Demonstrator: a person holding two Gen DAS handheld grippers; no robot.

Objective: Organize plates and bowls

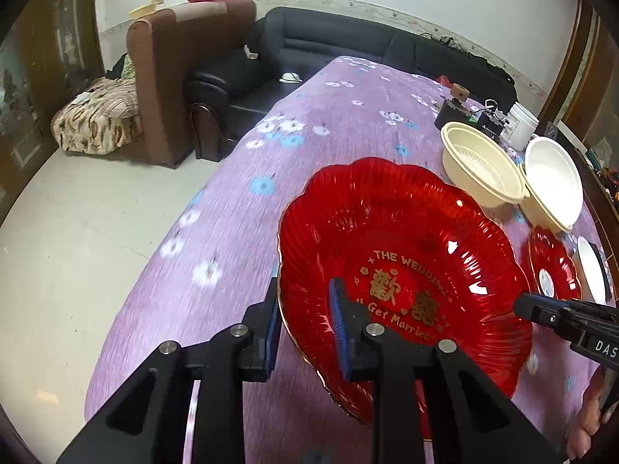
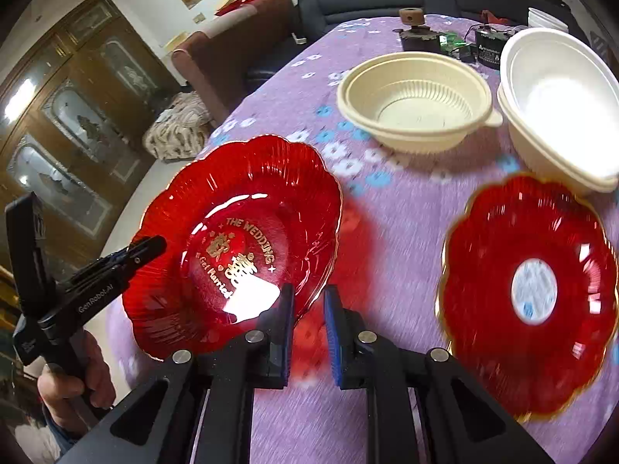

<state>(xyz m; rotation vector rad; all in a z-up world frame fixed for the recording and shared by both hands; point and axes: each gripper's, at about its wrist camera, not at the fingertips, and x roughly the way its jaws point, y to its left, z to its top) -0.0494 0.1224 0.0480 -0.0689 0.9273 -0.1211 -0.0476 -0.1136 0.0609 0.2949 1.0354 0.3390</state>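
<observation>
The red wedding plate [image 1: 402, 270] is pinched at opposite rim edges by L gripper [image 1: 307, 332] & R gripper [image 2: 309, 332]. Thin glossy rim; if tilted or unevenly pulled, it could be dropped onto the second red plate [image 2: 530, 294].

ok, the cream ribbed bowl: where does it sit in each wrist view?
Left wrist: cream ribbed bowl sits right of centre, upper half, just beyond the lettered red plate.
Right wrist: same bowl sits upper centre-right, left of the white bowl.
Shared landmark: the white bowl, immediately right of the cream one in both views.
</observation>
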